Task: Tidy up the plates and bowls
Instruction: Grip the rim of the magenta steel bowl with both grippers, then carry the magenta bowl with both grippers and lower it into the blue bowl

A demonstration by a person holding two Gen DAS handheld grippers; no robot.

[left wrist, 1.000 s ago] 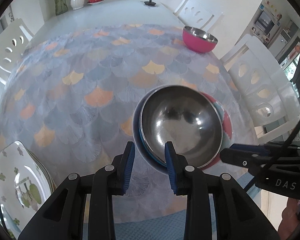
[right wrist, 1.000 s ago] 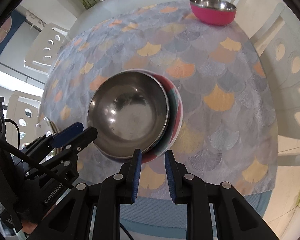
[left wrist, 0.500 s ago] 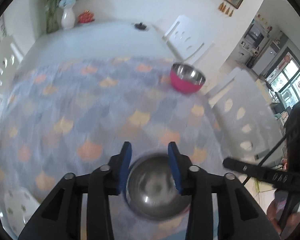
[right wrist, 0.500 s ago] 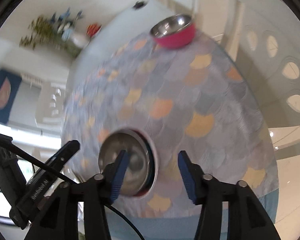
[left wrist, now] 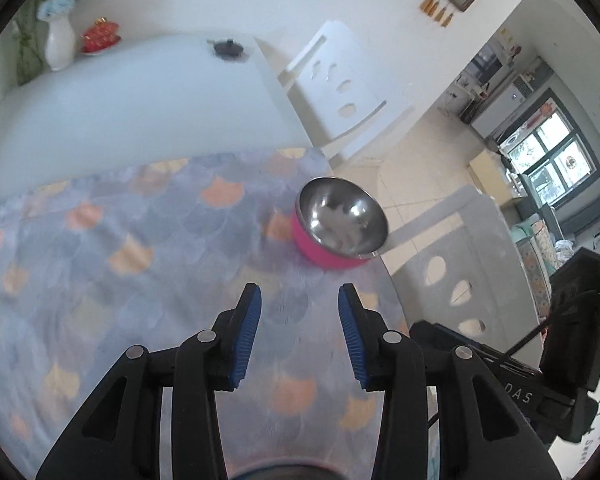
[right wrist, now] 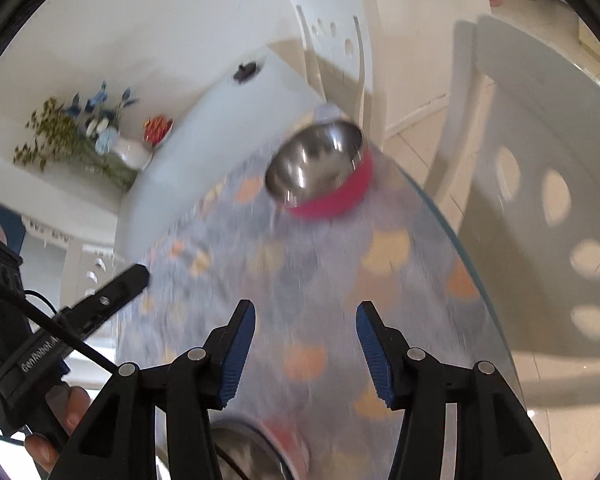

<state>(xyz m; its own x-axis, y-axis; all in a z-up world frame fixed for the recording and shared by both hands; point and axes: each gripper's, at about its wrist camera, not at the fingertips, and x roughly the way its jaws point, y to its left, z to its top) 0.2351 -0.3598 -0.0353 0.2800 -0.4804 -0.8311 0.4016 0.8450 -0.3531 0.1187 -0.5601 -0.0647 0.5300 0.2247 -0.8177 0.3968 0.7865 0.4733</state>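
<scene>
A pink bowl with a steel inside stands on the patterned tablecloth near the table's far right edge; it also shows in the right wrist view. My left gripper is open and empty, above the cloth, short of the bowl. My right gripper is open and empty, also short of the bowl. The rim of the stacked steel bowl with a pink plate under it shows at the bottom of the right wrist view, partly hidden by my fingers.
White chairs stand by the table's far and right sides. A vase of flowers, a red dish and a small black lid sit on the bare far table end. The table edge is close to the bowl.
Both grippers have lifted away from the steel bowl stack and swung toward the pink bowl, which now looks nearer. Both sets of jaws have opened wider. The views are blurred.
</scene>
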